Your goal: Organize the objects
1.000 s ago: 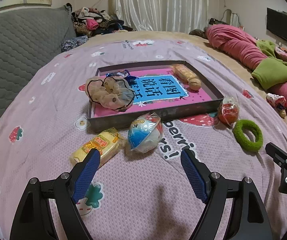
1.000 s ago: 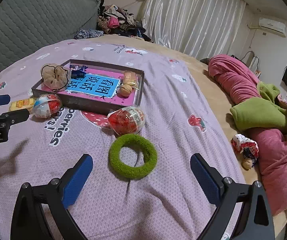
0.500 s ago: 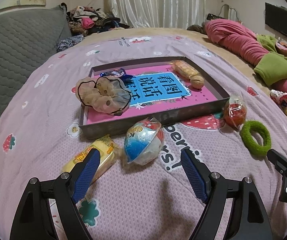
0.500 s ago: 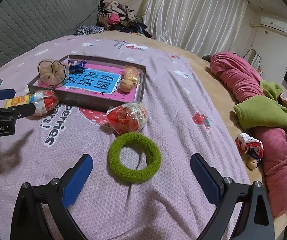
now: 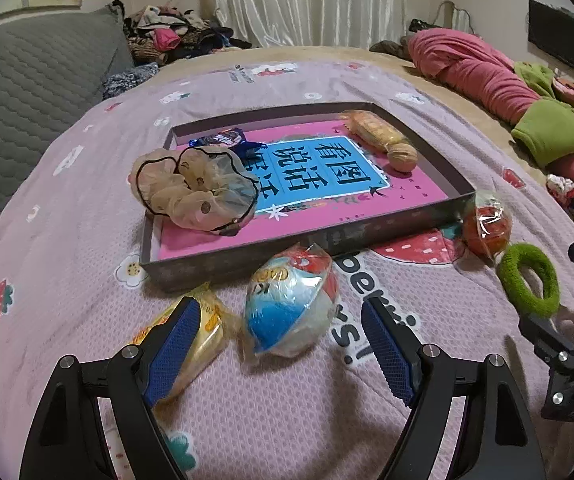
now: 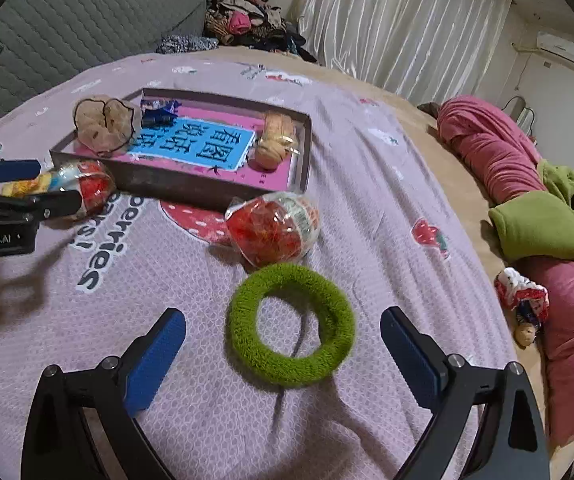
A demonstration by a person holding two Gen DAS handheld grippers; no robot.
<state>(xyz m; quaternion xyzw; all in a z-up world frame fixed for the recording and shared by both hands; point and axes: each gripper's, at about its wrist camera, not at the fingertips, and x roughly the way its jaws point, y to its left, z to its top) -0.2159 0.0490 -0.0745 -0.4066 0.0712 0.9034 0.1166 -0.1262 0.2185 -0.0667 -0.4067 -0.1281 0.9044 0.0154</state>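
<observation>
A shallow grey tray [image 5: 307, 236] [image 6: 175, 184] with a pink and blue card inside lies on the purple bedspread. In it sit a beige scrunchie [image 5: 191, 188] [image 6: 103, 124], a blue wrapper [image 5: 223, 138], a wrapped bun [image 5: 371, 128] and a walnut [image 5: 403, 158]. My left gripper [image 5: 279, 340] is open, its tips either side of a blue-and-white wrapped ball [image 5: 287, 312], not touching; a yellow packet [image 5: 195, 332] lies by the left finger. My right gripper [image 6: 283, 344] is open around a green fuzzy ring [image 6: 291, 328], with a red wrapped ball [image 6: 275, 228] just beyond.
A grey quilted headboard [image 5: 27, 80] stands at the left, a clothes pile [image 5: 175, 40] beyond it. A rolled pink and green blanket [image 6: 535, 208] and a small doll [image 6: 523, 304] lie along the right side. White curtains [image 6: 399, 20] hang at the back.
Both grippers have come forward and lower toward the bedspread. The blue-and-white ball now sits between the left tips, and the green ring sits closer between the right tips.
</observation>
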